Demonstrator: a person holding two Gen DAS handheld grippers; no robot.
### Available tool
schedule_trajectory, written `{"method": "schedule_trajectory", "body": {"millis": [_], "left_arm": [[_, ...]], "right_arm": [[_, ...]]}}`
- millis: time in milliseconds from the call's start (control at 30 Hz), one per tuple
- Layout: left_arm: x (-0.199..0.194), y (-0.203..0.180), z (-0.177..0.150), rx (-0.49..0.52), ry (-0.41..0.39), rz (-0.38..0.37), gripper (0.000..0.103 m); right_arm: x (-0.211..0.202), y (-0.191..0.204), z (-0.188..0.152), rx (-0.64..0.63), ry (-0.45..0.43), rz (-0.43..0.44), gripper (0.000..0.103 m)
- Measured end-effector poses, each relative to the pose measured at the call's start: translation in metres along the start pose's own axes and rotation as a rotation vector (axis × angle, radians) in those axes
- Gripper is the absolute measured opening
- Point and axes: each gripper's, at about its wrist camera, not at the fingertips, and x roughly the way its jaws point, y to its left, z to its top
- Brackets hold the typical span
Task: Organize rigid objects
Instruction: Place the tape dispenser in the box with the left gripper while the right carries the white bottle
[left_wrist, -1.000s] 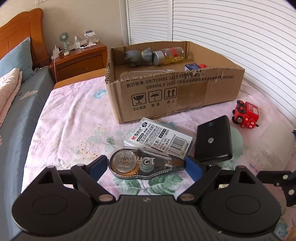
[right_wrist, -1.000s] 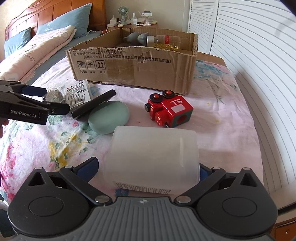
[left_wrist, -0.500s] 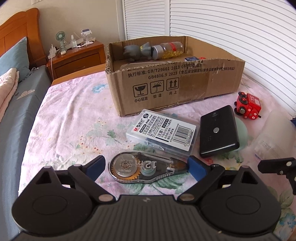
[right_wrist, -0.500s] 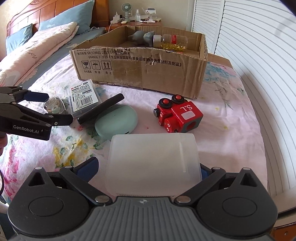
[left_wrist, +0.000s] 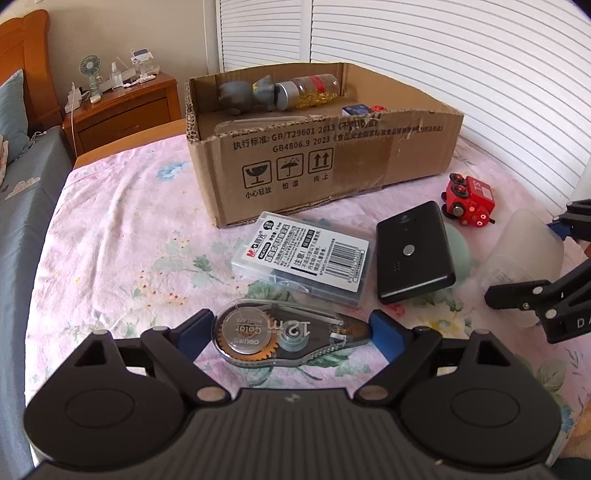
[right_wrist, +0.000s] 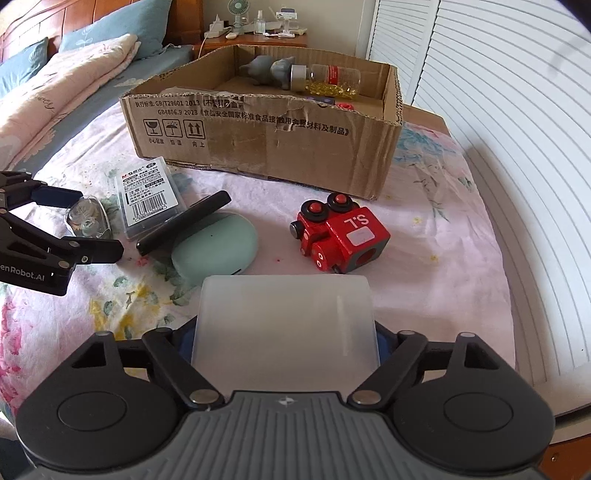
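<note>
My left gripper (left_wrist: 291, 332) is shut on a clear correction tape dispenser (left_wrist: 280, 338), held just above the floral bedspread. My right gripper (right_wrist: 286, 339) is shut on a frosted white plastic box (right_wrist: 286, 317), which also shows in the left wrist view (left_wrist: 524, 254). An open cardboard box (left_wrist: 332, 162) stands ahead; it holds a grey figure (left_wrist: 247, 94), a bottle (left_wrist: 310, 90) and small items. On the bedspread lie a clear labelled case (left_wrist: 303, 258), a black power bank (left_wrist: 412, 251), a mint green case (right_wrist: 216, 249) and a red toy train (right_wrist: 341, 232).
A wooden nightstand (left_wrist: 122, 107) with a small fan stands beyond the bed. White louvred doors (left_wrist: 461, 55) run along the right. Pillows and a folded quilt (right_wrist: 55, 85) lie at the left. The bed's edge (right_wrist: 480, 369) is close on the right.
Both grippers have risen and drawn back a little from the cardboard box, still holding their objects. The items on the bedspread have not moved.
</note>
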Motion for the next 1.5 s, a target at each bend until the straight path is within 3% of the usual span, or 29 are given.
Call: {"method": "schedule_trajectory", "body": {"millis": [367, 700, 867, 1100, 1333, 1500], "left_arm": [[-0.029, -0.003, 0.015, 0.031, 0.037, -0.045, 0.089], [-0.052, -0.014, 0.075, 0.099, -0.051, -0.063, 0.089], [-0.036, -0.011, 0.120, 0.103, -0.098, -0.037, 0.090], [0.011, 0.003, 0.169, 0.049, -0.096, 0.040, 0.090], [0.039, 0.008, 0.177, 0.009, -0.115, 0.120, 0.092], [0.029, 0.014, 0.164, -0.025, -0.104, 0.081, 0.094]], "right_arm": [[-0.020, -0.005, 0.008, -0.074, -0.026, 0.022, 0.086], [-0.049, -0.023, 0.042, -0.102, -0.105, 0.035, 0.086], [-0.058, -0.025, 0.062, -0.121, -0.156, 0.025, 0.086], [-0.061, -0.027, 0.077, -0.131, -0.178, 0.015, 0.086], [-0.061, -0.027, 0.082, -0.143, -0.176, 0.003, 0.086], [-0.061, -0.027, 0.085, -0.152, -0.178, 0.001, 0.086]]}}
